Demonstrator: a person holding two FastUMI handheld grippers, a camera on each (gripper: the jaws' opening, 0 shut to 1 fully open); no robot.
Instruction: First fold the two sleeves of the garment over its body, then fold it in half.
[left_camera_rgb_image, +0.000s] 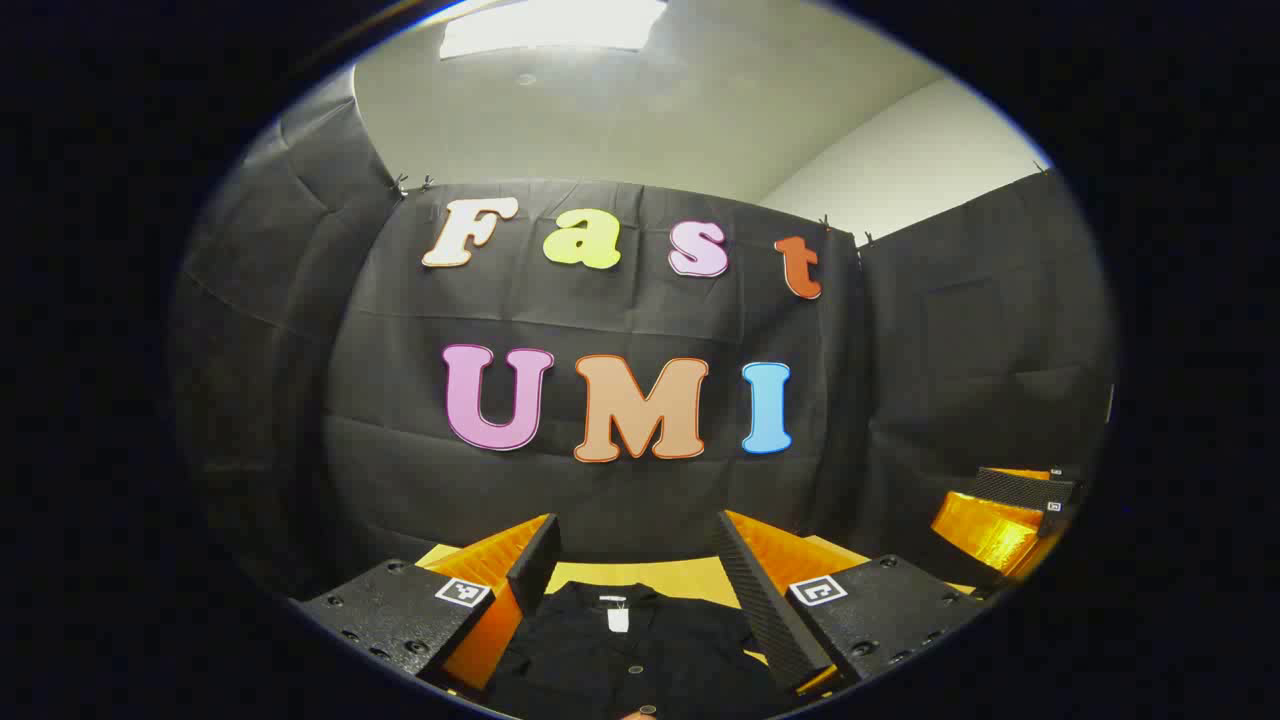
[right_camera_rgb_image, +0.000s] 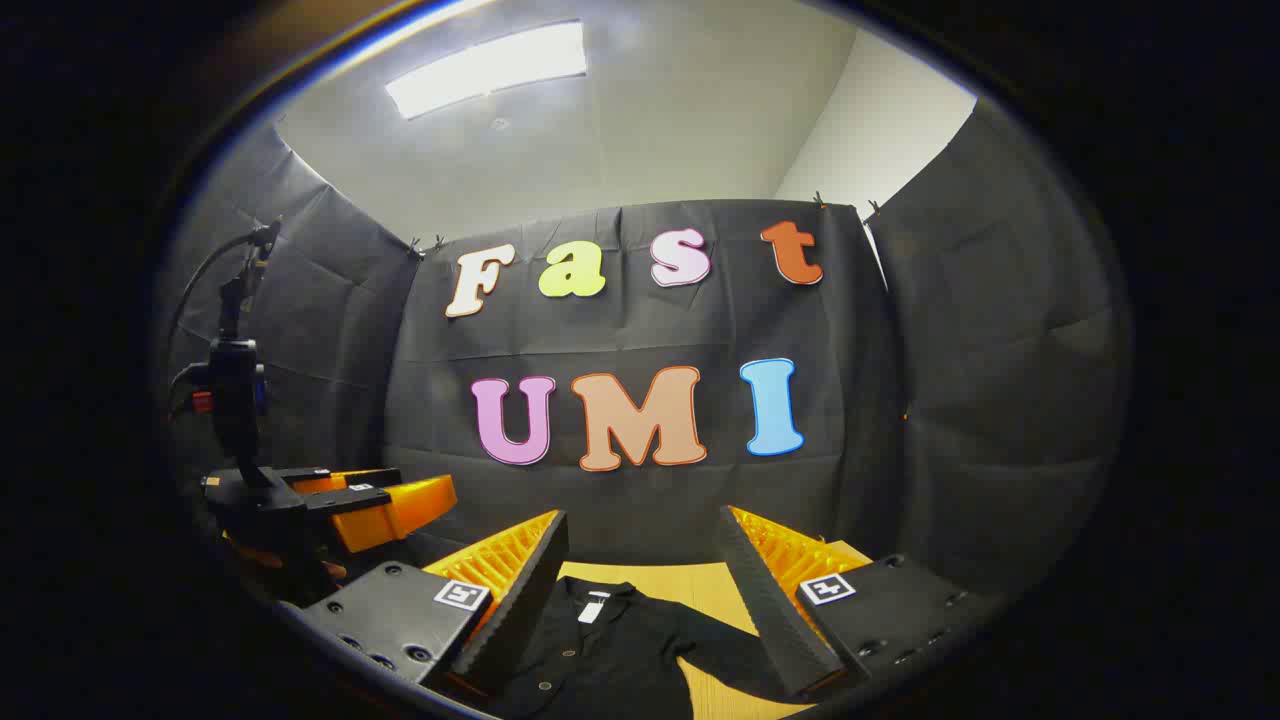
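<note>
In the left gripper view, the left gripper (left_camera_rgb_image: 640, 560) is seen with its two fingers spread wide apart, nothing being held between them; it is raised above the near part of the table (left_camera_rgb_image: 650, 575). In the right gripper view, the right gripper (right_camera_rgb_image: 645, 570) is likewise seen with its fingers parted and nothing clasped, held above the same surface. The black garment (left_camera_rgb_image: 630, 650) is laid flat on the table beneath the left gripper, framed between its fingers, its collar turned towards the far wall and a small white tag (left_camera_rgb_image: 618, 620) shown at the neck; a row of buttons is seen down its front. In the right gripper view the garment (right_camera_rgb_image: 600, 650) is found below and a little to the left, and one sleeve (right_camera_rgb_image: 725, 655) is stretched out to the right, seemingly unfolded, though its end is hidden behind a finger. At the left edge of the right gripper view the other gripper is seen farther off, with a camera mount (right_camera_rgb_image: 235, 390) upright on it.
</note>
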